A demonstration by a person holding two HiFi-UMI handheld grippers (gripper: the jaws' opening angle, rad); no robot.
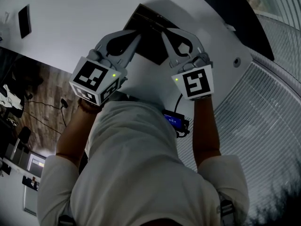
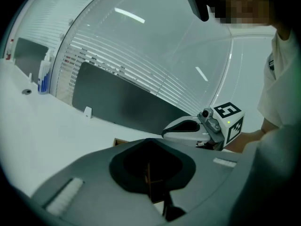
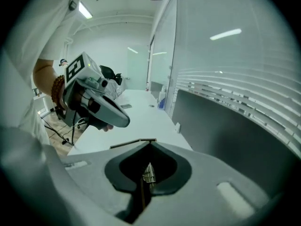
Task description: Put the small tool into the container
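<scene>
right gripper (image 3: 150,145): jaws pressed almost flat together, with a thin ribbed metal piece in the slit. I read that as the tool (image 3: 148,173), pinched near the tips. Can't fully rule out that it lies behind the jaws.

left gripper (image 2: 149,141): jaws together, nothing in them. Only a brown box edge shows through the gap.

The box (image 1: 149,32) sits on the white table (image 1: 70,27) right under both sets of tips. It's dark inside and open on top, as far as I can tell. Both grippers slant down at it side by side, close but apart.

Step in hand, my read: drop the tool into the box.
- Put the right tips over the middle of the opening, not the rim. The near edge is just under the jaws.
- Go low before letting go. The piece is thin and would likely bounce or roll off the rim.
- Open wide in one go so it can't cling to a pad.
- The left has no job here. Hold it clear of the right's path, or brace the box wall with it against sliding.
- The grip looks shallow, so no quick wrist turns.
</scene>
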